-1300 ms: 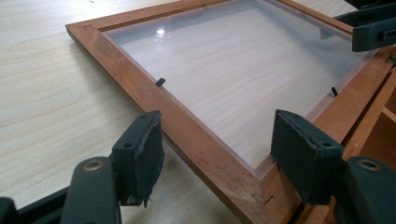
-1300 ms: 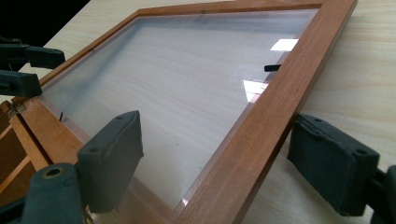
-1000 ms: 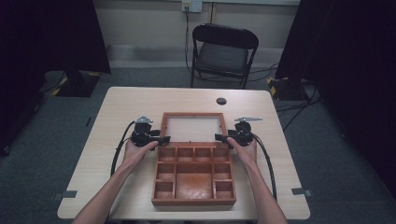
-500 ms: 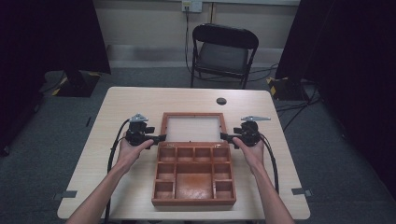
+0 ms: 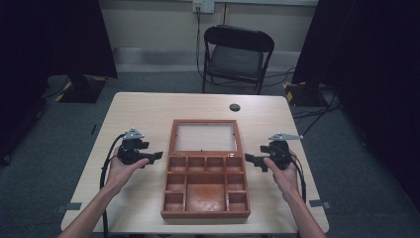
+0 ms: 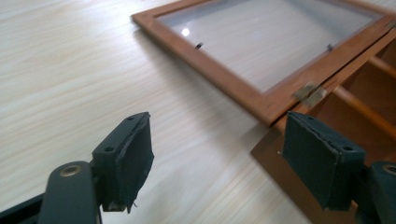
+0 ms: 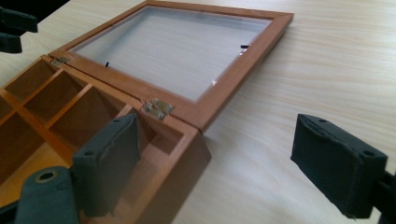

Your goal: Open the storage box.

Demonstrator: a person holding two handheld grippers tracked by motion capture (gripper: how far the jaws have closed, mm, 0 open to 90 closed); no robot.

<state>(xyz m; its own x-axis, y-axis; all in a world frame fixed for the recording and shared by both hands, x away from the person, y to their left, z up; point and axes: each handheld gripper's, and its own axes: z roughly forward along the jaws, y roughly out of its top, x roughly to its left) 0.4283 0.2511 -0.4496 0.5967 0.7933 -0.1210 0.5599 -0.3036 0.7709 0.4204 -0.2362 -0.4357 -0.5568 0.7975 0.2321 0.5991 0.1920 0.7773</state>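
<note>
Right now my left claw (image 5: 157, 156) and my right claw (image 5: 247, 159) both gape wide with nothing between the jaws, hovering apart from the wooden box (image 5: 205, 191) on either side, at nine and three o'clock of its hinge line. That box sits mid-desk (image 5: 138, 111), its glass lid (image 5: 203, 137) laid flat toward twelve. Beyond, a small black disc (image 5: 234, 107); farther at twelve, a folding chair (image 5: 236, 54).
</note>
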